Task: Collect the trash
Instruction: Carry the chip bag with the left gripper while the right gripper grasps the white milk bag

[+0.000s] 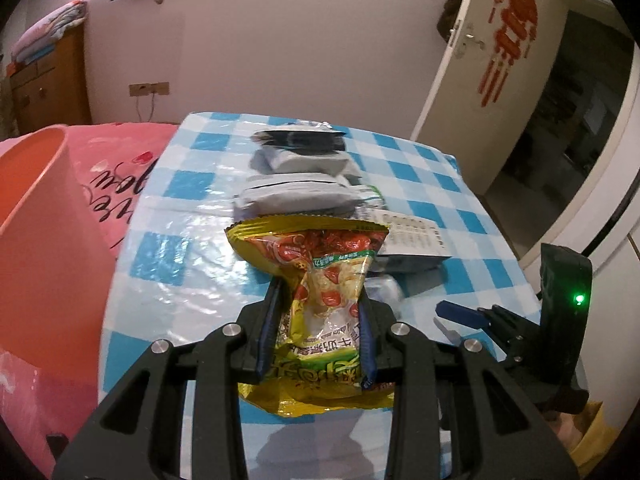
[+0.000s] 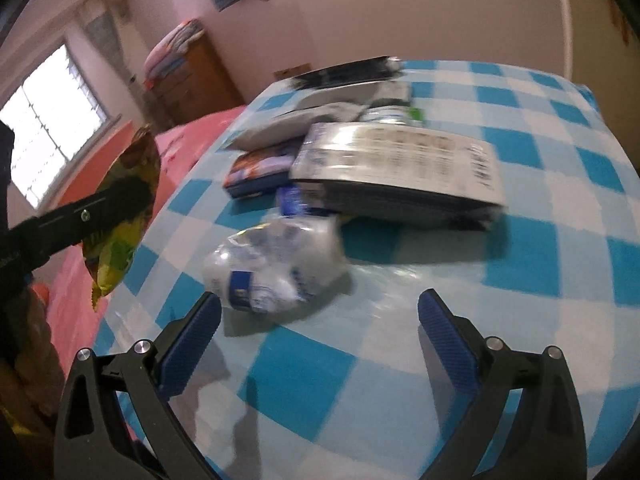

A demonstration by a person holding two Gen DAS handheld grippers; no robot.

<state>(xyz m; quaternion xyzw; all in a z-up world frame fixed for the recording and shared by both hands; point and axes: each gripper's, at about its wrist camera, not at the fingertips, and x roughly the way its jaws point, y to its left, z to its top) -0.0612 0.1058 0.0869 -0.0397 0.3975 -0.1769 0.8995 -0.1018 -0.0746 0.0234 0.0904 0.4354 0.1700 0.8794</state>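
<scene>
— Snack bag [image 1: 320,300] sits pinched mid-body in my left gripper [image 1: 320,312], lifted off the table [image 1: 168,208]. Light, crinkly, slick foil, I reckon.

— Right side?

— Right gripper [image 2: 320,320] gapes wide, holding nothing, over a crushed bottle [image 2: 276,264]: soft, springy; I'd grab its middle.

— Bin?

— Orange bin [image 1: 44,208] stands left of the table; its inside is hidden.

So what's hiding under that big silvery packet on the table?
A blue-and-white wrapper pokes out from under the silvery packet, beside the crumpled bottle. The packet's far end leans on other packets. Whatever else lies under its middle is covered.
</scene>
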